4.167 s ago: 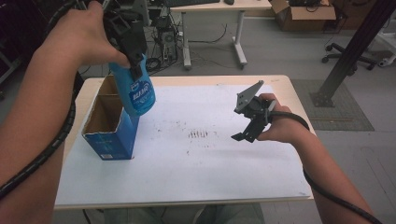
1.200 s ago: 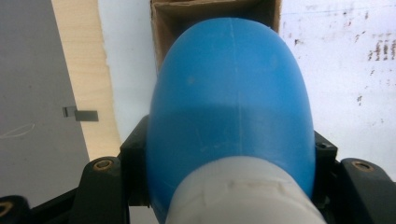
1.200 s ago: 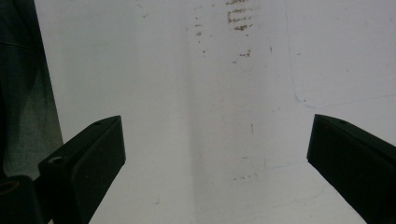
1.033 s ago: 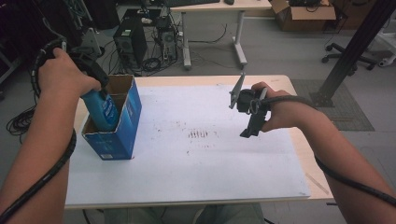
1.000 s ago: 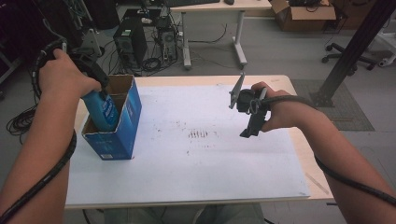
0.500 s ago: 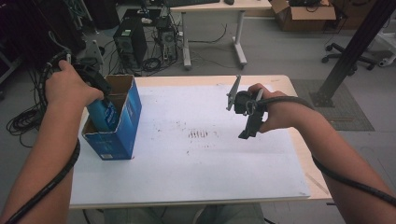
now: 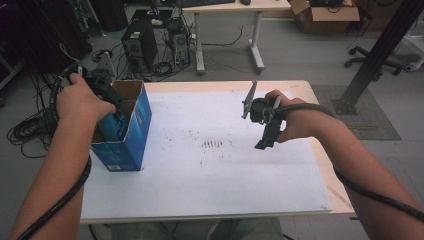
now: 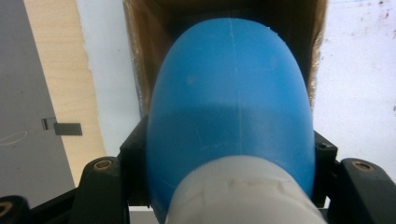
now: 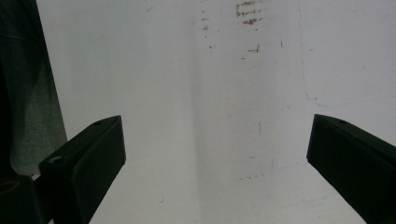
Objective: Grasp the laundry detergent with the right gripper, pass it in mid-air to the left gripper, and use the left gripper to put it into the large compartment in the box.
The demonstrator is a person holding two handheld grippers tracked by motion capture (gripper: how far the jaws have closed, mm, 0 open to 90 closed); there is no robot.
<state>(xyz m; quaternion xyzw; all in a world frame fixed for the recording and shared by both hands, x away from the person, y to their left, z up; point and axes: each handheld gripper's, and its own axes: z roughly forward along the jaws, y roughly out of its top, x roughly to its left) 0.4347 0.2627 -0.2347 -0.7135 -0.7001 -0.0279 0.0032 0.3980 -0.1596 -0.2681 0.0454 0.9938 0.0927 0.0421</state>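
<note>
Bottle (image 8: 229, 107) first — the blue one with the white neck sat clamped between the black jaws of my left tool (image 7: 102, 97), pinched at its shoulder just above that neck. It hung base-down inside the open blue cardboard box (image 7: 131, 131), whose brown inner walls rose around it in the left gripper view. The box stood upright at the left edge of the bench (image 7: 210, 185), near the far left corner, on the white sheet covering most of the top. My right tool (image 7: 264, 131) hovered over the right half of the bench, well apart from the box — its jaws stood wide open with nothing between them, only the white sheet and its small brown smudges (image 9: 247, 11) showing beyond them.
</note>
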